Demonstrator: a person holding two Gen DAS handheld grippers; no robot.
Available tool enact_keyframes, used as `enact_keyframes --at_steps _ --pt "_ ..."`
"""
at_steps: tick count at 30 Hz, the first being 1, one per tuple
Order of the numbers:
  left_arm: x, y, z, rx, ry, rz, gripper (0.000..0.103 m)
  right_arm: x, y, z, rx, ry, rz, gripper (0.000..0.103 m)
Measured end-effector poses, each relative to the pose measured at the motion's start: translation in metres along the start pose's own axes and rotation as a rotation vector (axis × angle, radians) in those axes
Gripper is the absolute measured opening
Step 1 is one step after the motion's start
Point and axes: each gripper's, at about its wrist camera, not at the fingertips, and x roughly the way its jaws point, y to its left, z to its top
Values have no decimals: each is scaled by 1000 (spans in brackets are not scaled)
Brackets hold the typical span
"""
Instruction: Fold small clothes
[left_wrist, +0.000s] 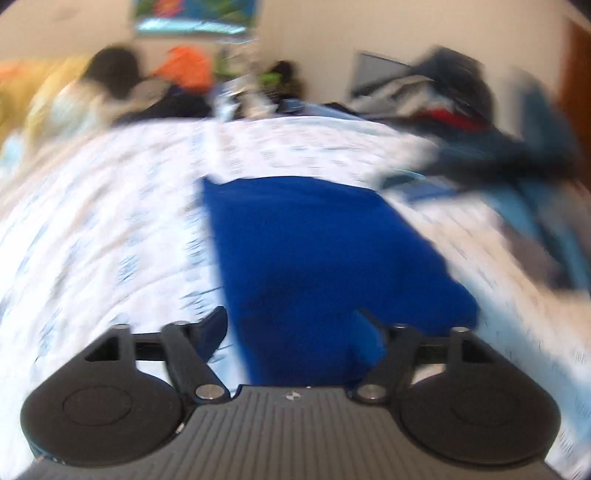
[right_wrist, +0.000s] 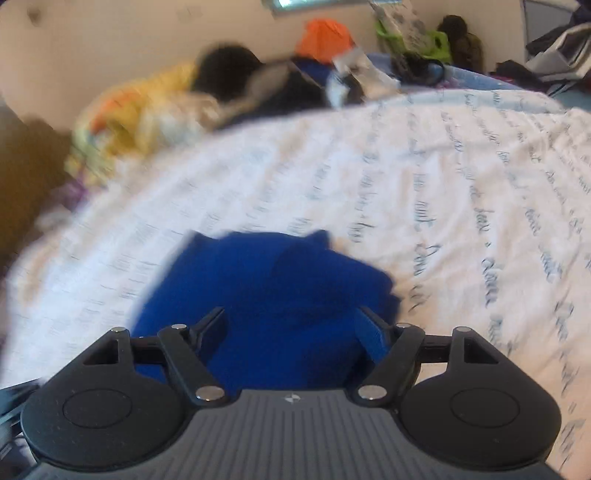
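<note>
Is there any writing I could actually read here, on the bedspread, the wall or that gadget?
Bedspread: rows of blue cursive script, too blurred to read for sure.
Wall poster: colourful, no words legible.
Grey gadget body: a small round emblem, no letters.
Blue garment: no print visible.

Both views show the same hardware. The left gripper (left_wrist: 291, 332) has a dark grey ribbed plastic body (left_wrist: 291, 432) with fine lengthwise grooves and a small round black-and-white marking (left_wrist: 291, 396) at the middle of its front edge. On either side of that marking sits a matte black round disc housing (left_wrist: 98, 406) with a shallow oval recess. Black link arms run forward from silver screw heads (left_wrist: 208, 390) beside the marking to short black fingers (left_wrist: 216, 328). The right gripper (right_wrist: 291, 328) repeats this: ribbed grey body (right_wrist: 291, 435), the same marking (right_wrist: 291, 398), black discs (right_wrist: 98, 408), silver screws (right_wrist: 370, 391).
</note>
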Motion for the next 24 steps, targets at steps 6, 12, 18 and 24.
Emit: enact_keyframes --at_steps 6,12,18,24 --pt "16 59 3 -382 167 -203 72 -22 -42 -64 251 169 125 80" --pt "41 50 18 -428 271 -221 14 -3 -41 -70 272 264 234 16" --pt "-32 36 40 -315 122 -272 11 -50 -24 -46 202 156 296 12" --pt "-33 41 6 -195 105 -92 89 -62 -31 -80 174 241 211 85"
